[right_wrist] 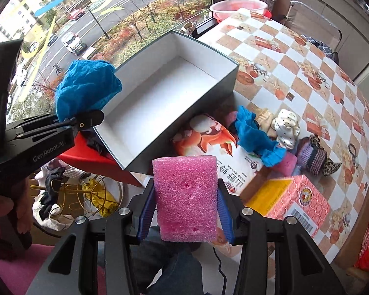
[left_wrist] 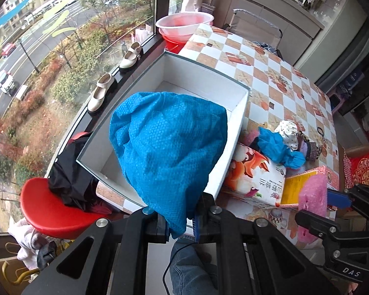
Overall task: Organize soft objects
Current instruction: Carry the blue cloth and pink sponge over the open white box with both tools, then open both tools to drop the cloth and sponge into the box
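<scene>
My left gripper (left_wrist: 180, 223) is shut on a big blue cloth (left_wrist: 168, 147), held up over the near side of an open white box (left_wrist: 206, 71). In the right wrist view the blue cloth (right_wrist: 86, 87) hangs at the box's left edge, and the box (right_wrist: 160, 103) looks empty inside. My right gripper (right_wrist: 185, 211) is shut on a pink foam block (right_wrist: 187, 196), held above the table's near edge in front of the box. The block also shows in the left wrist view (left_wrist: 312, 206). A second blue cloth (right_wrist: 253, 132) lies in a pile of small soft items (right_wrist: 286, 125) right of the box.
A printed bag with a crab picture (right_wrist: 209, 140) and a pink carton (right_wrist: 302, 204) lie on the checkered table (right_wrist: 307, 56). A red stool (left_wrist: 51, 211) with black cloth stands left of the table. Pink basins (left_wrist: 184, 23) sit at the far end by the window.
</scene>
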Action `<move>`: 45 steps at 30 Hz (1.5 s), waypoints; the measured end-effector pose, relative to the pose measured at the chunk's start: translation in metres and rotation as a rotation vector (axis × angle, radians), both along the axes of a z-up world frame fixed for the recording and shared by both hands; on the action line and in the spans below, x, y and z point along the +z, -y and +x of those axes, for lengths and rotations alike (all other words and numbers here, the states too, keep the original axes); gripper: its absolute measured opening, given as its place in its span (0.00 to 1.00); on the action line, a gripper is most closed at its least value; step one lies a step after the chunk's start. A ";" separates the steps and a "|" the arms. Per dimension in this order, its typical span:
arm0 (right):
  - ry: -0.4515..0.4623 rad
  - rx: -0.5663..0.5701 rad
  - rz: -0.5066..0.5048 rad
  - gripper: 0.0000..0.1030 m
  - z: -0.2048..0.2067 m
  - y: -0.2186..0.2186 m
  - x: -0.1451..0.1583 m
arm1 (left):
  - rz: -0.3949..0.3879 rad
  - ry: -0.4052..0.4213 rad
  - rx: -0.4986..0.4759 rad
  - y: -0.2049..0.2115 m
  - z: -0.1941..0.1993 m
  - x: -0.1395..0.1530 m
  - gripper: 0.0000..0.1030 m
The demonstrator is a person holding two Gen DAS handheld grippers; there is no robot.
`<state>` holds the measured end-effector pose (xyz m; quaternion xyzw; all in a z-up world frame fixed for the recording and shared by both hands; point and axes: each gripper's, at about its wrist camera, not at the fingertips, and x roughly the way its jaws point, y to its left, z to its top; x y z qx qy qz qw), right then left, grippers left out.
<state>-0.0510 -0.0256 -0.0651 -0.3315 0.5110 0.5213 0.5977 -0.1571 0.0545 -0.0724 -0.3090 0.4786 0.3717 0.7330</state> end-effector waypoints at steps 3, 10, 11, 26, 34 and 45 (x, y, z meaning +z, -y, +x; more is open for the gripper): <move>-0.005 0.043 0.010 0.46 -0.008 -0.020 0.002 | -0.002 -0.031 0.034 -0.011 -0.008 -0.008 0.14; -0.030 0.125 0.011 0.46 -0.027 -0.066 -0.002 | -0.021 -0.062 0.094 -0.034 -0.025 -0.022 0.14; -0.035 0.132 0.011 0.46 -0.029 -0.071 -0.003 | -0.023 -0.065 0.100 -0.036 -0.026 -0.023 0.14; -0.109 0.130 -0.042 0.46 -0.019 -0.120 -0.032 | -0.074 -0.112 0.116 -0.057 -0.018 -0.045 0.15; -0.133 0.128 -0.054 0.46 -0.021 -0.129 -0.039 | -0.087 -0.138 0.130 -0.063 -0.017 -0.051 0.31; -0.170 0.005 -0.026 0.99 0.007 -0.127 -0.028 | -0.125 -0.039 0.195 -0.080 -0.029 -0.049 0.89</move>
